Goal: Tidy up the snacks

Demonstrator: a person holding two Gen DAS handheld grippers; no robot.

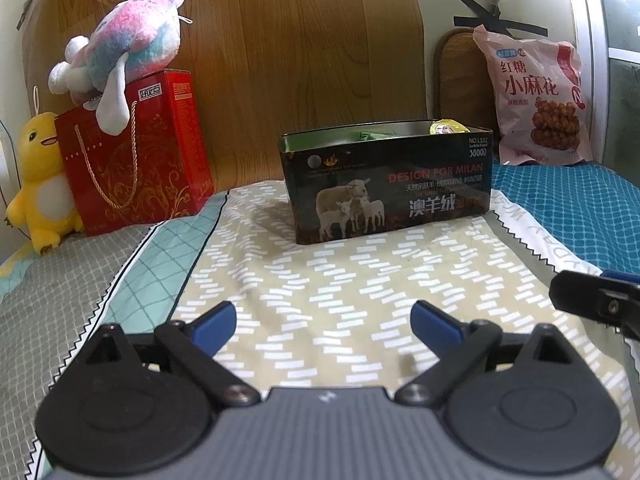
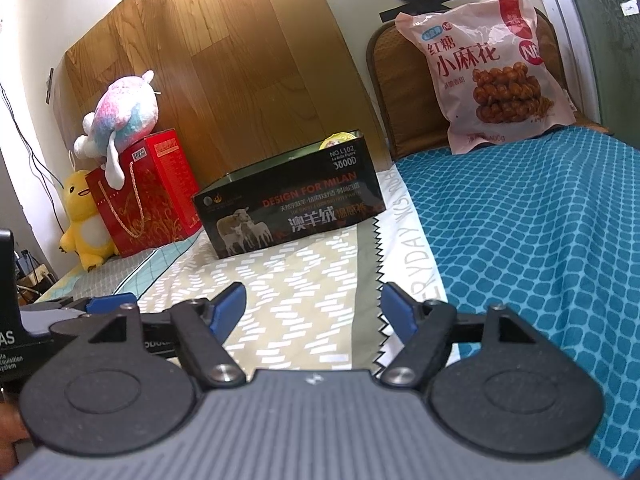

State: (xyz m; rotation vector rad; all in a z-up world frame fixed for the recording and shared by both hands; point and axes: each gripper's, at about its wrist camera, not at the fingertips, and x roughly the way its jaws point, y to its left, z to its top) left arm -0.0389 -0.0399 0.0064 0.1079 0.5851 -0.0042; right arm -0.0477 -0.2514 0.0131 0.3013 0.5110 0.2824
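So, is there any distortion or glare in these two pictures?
Left wrist view: fisheye bends the wooden board edges; the black tin casts a soft shadow leftward. Right wrist view: the pink snack bag shows mild glare, and its corners darken.

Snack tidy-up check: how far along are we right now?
Done: the black tin stands open on the bed and already holds a few small packets, a green one and a yellow-lidded one peeking over its rim. In hand: nothing; the left tongs and right tongs are both open and empty. Left: possibly the pink snack bag, leaning at the headboard outside the tin.
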